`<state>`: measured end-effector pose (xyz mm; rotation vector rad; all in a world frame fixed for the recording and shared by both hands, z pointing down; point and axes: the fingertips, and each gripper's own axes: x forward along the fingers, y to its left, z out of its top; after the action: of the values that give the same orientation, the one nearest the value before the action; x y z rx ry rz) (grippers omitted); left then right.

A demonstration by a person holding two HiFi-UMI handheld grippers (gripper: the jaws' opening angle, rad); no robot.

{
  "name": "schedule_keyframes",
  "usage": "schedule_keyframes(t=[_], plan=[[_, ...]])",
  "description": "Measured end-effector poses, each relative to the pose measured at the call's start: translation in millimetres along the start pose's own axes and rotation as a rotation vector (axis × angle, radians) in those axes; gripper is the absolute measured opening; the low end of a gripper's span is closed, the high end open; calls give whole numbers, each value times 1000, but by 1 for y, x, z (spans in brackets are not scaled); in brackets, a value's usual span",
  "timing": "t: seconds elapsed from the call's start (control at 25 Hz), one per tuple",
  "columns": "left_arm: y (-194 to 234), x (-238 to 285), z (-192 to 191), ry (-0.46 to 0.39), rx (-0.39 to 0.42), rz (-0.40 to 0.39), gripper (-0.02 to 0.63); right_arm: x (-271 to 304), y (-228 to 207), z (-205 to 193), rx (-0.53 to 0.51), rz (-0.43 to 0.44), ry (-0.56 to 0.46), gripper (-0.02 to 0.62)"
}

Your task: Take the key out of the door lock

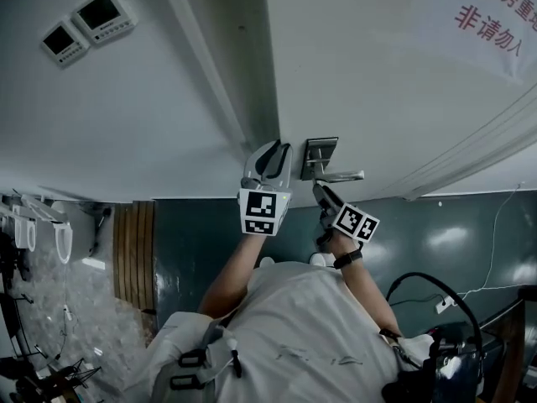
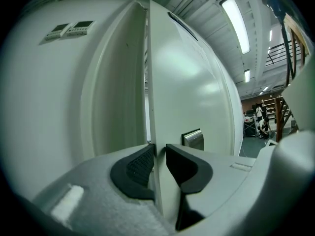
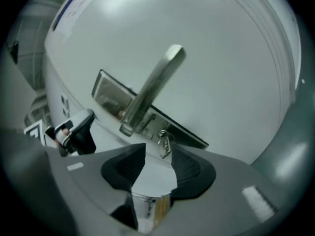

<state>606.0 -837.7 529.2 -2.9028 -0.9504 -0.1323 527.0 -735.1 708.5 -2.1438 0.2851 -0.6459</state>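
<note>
I see two wall panels (image 1: pixel 102 13) with dark screens side by side at the far left; a white sign (image 1: pixel 495 15) with red characters at the far right; a slatted wooden panel (image 1: pixel 134 254) low on the left; a black cable (image 1: pixel 436 285) looping at the near right; a ceiling strip light (image 2: pixel 235 21), lit.

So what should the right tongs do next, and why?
Probably ease forward and close on the key: the right tongs are open, with the key just ahead of them below the handle, and the left tongs grip the door edge.
</note>
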Motion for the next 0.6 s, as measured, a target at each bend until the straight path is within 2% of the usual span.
schedule_keyframes(t=[0.12, 0.16, 0.24, 0.28, 0.36, 0.6], plan=[[0, 0, 0, 4, -11, 5, 77, 9, -13, -4, 232, 34, -36, 168], [0, -1, 0, 6, -12, 6, 77, 11, -14, -5, 293, 59, -55, 146], [1, -1, 0, 9, -12, 7, 77, 14, -16, -4, 397, 113, -97, 49], [1, -1, 0, 10, -12, 6, 77, 14, -17, -4, 438, 134, -116, 35], [1, -1, 0, 12, -14, 5, 78, 14, -19, -5, 480, 161, -143, 31], [2, 1, 1, 11, -47, -3, 80, 13, -17, -4, 440, 175, -180, 28]])
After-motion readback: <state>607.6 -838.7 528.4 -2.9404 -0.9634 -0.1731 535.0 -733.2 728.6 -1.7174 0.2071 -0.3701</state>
